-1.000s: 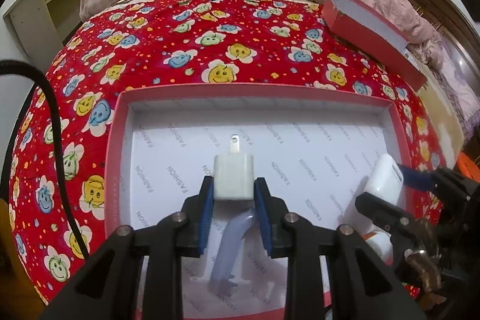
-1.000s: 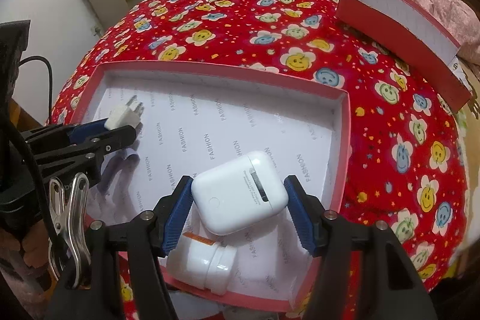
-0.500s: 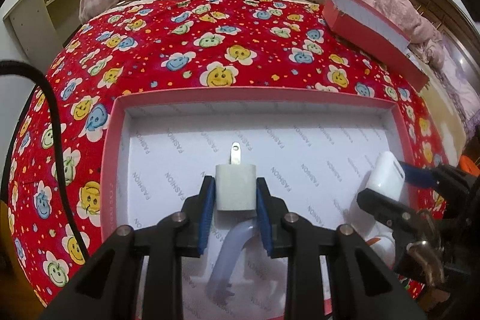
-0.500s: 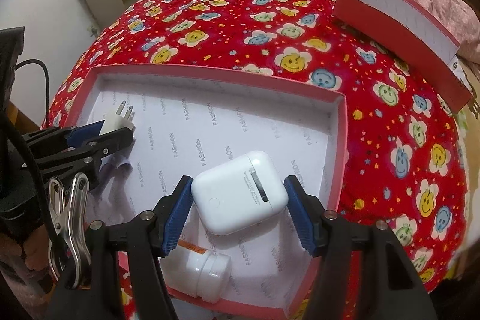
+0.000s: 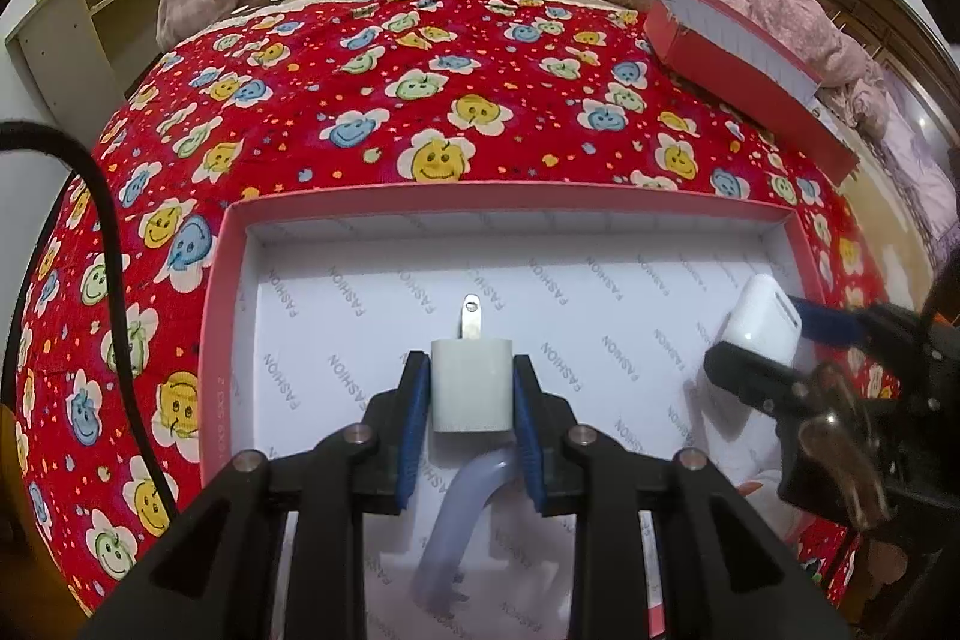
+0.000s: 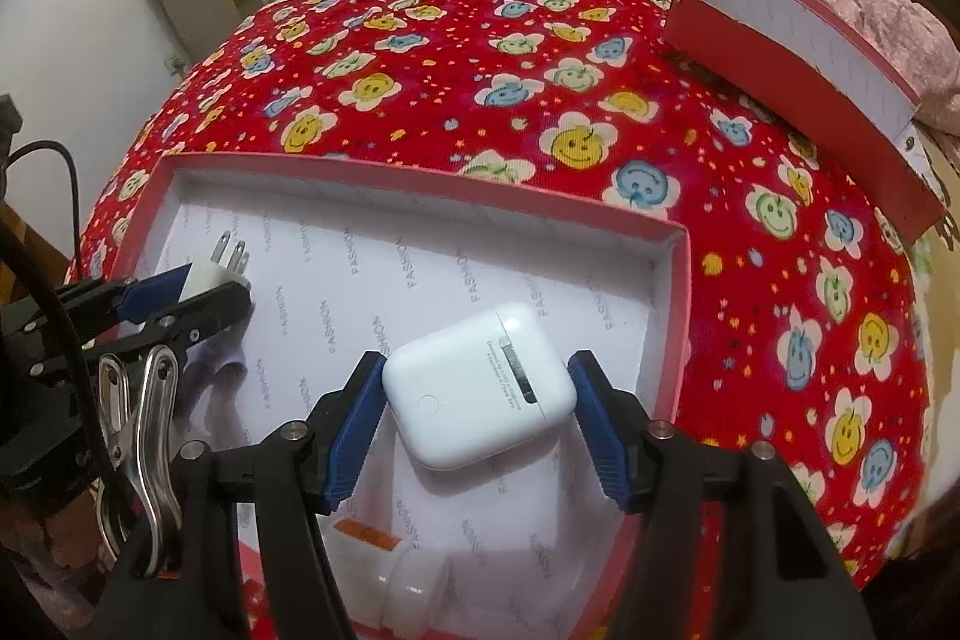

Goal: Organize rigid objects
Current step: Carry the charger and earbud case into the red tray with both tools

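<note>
Left gripper (image 5: 471, 403) jaws grip a light, hard plug (image 5: 472, 383) by its flat sides | right gripper (image 6: 478, 418) jaws clamp a smooth, slippery earbud case (image 6: 478, 394) over the box (image 6: 384, 187)

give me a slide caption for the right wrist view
Right gripper holds a white earbud case over the red box.

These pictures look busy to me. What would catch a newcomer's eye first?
Probably the red bedspread with smiling flowers, under a shallow pink box. Over that box, the left gripper clamps a white charger plug, and the right gripper holds a white earbud case.
</note>
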Demonstrator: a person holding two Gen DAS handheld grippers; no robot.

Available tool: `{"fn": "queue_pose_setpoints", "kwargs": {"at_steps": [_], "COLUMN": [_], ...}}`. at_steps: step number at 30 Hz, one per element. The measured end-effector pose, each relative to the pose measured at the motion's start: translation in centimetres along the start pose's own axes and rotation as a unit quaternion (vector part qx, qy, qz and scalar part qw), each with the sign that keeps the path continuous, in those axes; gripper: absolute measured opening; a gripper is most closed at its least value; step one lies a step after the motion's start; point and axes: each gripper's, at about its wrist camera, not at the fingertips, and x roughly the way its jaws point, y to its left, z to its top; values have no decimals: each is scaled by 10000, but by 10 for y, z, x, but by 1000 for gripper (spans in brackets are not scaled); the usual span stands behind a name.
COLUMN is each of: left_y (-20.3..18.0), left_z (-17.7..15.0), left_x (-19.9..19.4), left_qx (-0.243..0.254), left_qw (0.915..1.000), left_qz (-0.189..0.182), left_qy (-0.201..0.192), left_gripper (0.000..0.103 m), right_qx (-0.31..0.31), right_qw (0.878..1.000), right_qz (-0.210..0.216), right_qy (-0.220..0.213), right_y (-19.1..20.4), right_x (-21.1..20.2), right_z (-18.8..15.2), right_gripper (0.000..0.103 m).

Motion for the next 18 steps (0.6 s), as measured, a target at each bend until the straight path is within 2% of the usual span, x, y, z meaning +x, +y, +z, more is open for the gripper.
{"fn": "queue_pose_setpoints", "kwargs": {"at_steps": [18], "left_y": [0], "left_z": [1], "left_x": [1], "left_qx": [29], "left_qw": [10000], "left_qz": [5], "left_qy": [2], "left_gripper": [31], "right_qx": [-288], "right_qw": [9988], "right_qz": [-310], "right_qy": [262], "right_y": [6], "right_x": [17], "right_z": [10], "right_gripper": [64]}}
